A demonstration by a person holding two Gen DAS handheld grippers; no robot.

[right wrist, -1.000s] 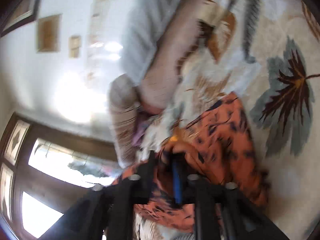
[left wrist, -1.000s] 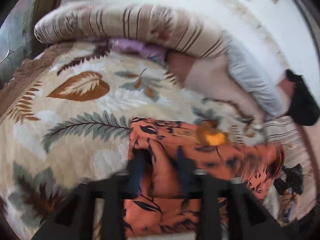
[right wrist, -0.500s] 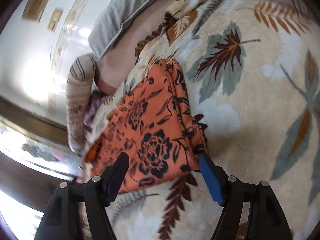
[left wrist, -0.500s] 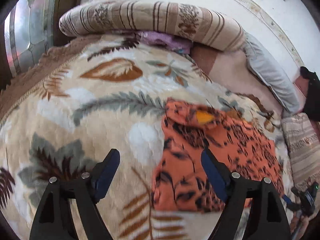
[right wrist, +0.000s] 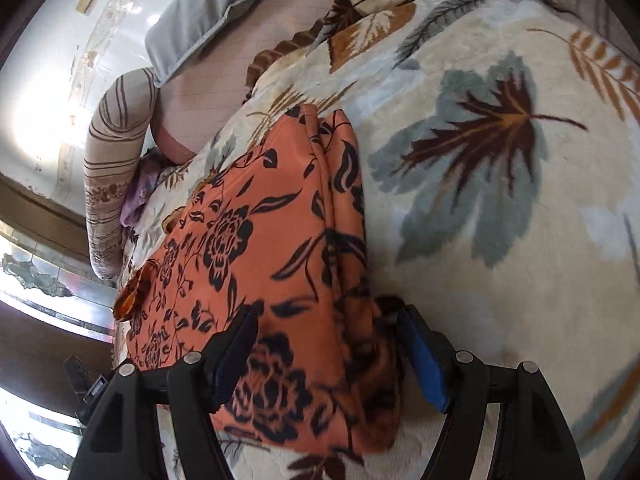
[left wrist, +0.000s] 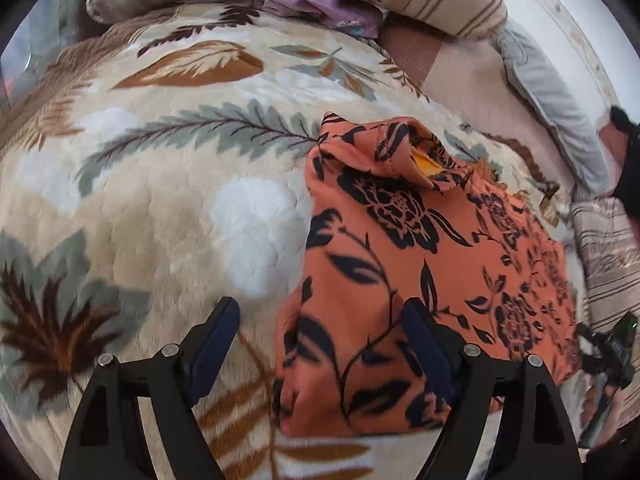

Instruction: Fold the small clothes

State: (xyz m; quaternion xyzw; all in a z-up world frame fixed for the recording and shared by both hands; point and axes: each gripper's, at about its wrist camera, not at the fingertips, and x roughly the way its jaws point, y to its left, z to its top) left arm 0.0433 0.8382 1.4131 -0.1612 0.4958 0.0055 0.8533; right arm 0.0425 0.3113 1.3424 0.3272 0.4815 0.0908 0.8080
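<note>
A: Garment (left wrist: 404, 264) placement?
B: The orange floral piece lies folded on the leaf-print blanket (left wrist: 168, 200).
A: Your grippers?
B: Your left gripper (left wrist: 320, 344) and right gripper (right wrist: 328, 352) both gape wide, straddling its near edge, gripping nothing.

Orange garment (left wrist: 404, 264), black floral print
</note>
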